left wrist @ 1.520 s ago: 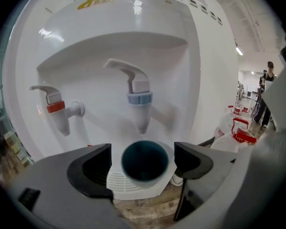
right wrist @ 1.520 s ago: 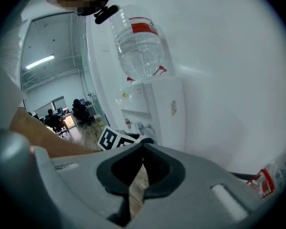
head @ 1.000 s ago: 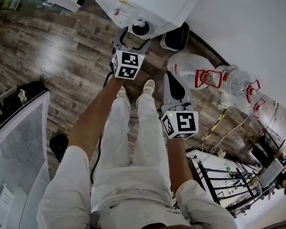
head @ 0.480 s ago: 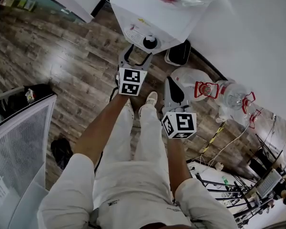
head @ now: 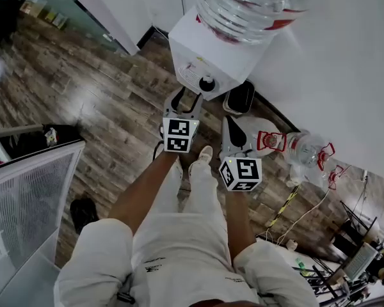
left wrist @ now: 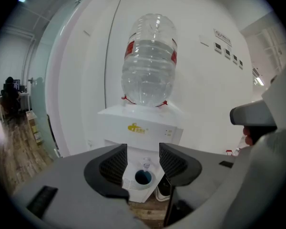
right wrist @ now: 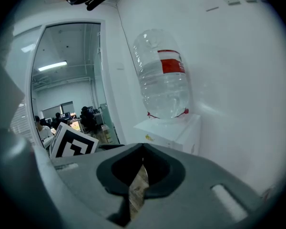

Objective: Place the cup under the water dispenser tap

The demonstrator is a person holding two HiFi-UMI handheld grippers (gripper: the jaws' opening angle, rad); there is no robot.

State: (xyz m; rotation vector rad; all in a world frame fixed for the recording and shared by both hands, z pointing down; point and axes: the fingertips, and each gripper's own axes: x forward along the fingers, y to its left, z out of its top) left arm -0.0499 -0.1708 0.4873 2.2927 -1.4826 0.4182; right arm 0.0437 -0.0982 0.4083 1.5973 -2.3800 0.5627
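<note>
The white cup (head: pixel 208 84) with a dark inside stands on the ledge of the white water dispenser (head: pixel 198 53), under the tap (left wrist: pixel 146 164). A big clear bottle (head: pixel 256 5) sits upside down on the dispenser. My left gripper (head: pixel 183 97) hangs in front of the dispenser, short of the cup. Its jaws are half apart and closing with nothing between them. In the left gripper view the cup (left wrist: pixel 143 178) shows far off through the gap. My right gripper (head: pixel 231 128) is shut and empty, to the right and nearer the person.
Two spare water bottles (head: pixel 269 136) lie on the wooden floor right of the dispenser, by the white wall. A dark bin (head: pixel 239 98) stands beside the dispenser. A white mesh partition (head: pixel 25 197) is at the left; racks and cables (head: pixel 320 261) at lower right.
Both grippers have risen and come back from the dispenser. The left jaws, wide and right at the cup before, have narrowed and left it standing on the ledge.
</note>
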